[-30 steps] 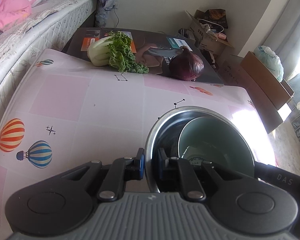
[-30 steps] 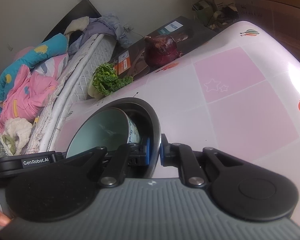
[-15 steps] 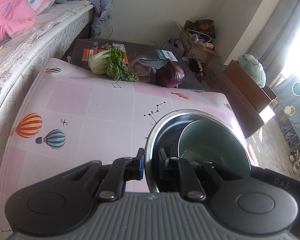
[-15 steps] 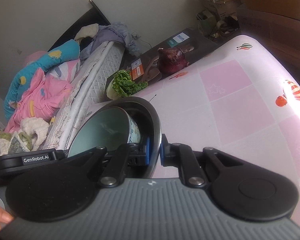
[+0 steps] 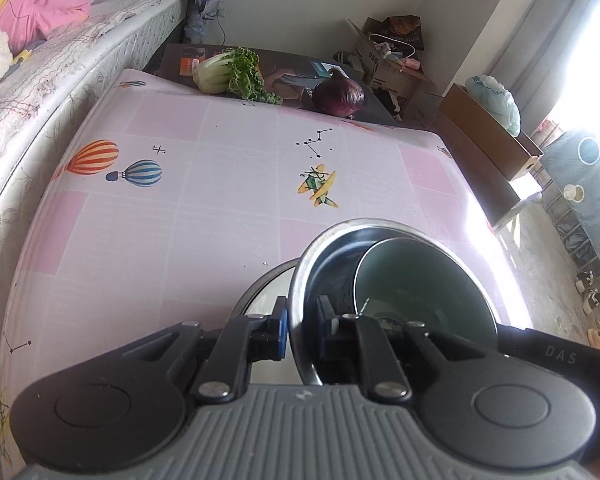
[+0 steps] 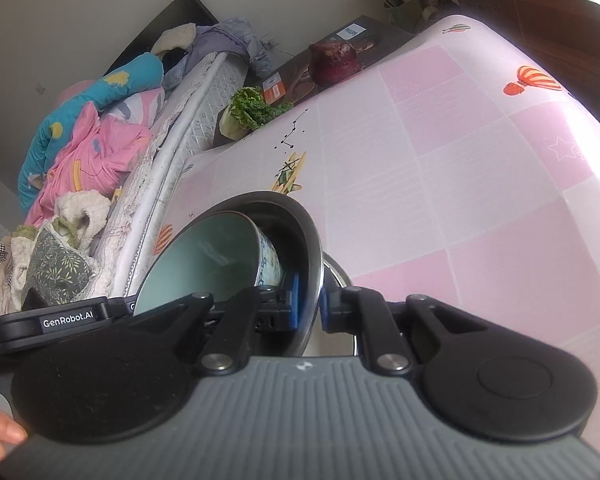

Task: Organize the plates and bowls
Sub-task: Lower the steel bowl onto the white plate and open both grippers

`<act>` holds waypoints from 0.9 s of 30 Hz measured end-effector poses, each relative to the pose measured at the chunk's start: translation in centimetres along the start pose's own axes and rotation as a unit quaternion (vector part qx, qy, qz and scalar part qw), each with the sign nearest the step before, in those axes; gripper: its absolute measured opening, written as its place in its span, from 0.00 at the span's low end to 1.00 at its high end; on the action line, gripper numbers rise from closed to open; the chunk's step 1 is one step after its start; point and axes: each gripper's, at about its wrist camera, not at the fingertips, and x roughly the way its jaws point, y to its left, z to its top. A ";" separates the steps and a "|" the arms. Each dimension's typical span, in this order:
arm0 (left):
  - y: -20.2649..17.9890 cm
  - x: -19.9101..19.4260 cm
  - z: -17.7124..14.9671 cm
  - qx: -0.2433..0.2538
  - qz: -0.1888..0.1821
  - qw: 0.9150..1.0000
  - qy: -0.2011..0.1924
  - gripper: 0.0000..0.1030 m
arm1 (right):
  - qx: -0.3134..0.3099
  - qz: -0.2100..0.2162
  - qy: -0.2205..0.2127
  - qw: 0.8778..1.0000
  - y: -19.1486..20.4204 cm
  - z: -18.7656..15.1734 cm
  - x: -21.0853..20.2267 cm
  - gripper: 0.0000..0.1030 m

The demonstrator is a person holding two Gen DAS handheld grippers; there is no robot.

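Ceramic bowl (image 5: pixel 420 280) inside steel bowl (image 5: pixel 324 248), above table (image 5: pixel 180 220), plate (image 5: pixel 260 292) beneath.

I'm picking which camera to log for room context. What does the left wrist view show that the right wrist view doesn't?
Left only: two striped balloon prints, a curtain, the left gripper clamping the steel bowl's rim.
Right only: a teal pillow, a bare hand, the right gripper clamping the opposite rim.
Both: steel bowl holding a green ceramic bowl, red cabbage, leafy greens.
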 end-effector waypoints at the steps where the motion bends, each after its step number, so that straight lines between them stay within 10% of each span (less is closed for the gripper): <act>1: 0.2 0.1 -0.4 0.002 0.003 1.000 0.001 0.13 | -0.003 -0.002 0.002 1.000 0.1 -0.4 0.1 0.10; 16: 0.5 -0.1 -2.2 0.038 0.028 0.999 -0.016 0.20 | -0.046 -0.032 0.001 0.998 0.7 -2.3 2.2 0.10; 22: 0.9 -2.0 -2.4 0.041 0.034 0.998 -0.045 0.60 | -0.031 -0.024 -0.020 0.999 0.4 -1.5 0.8 0.18; 27: 1.0 -4.7 -3.3 0.042 0.022 0.996 -0.074 0.88 | -0.010 -0.012 -0.052 0.999 -0.4 -1.3 -1.9 0.53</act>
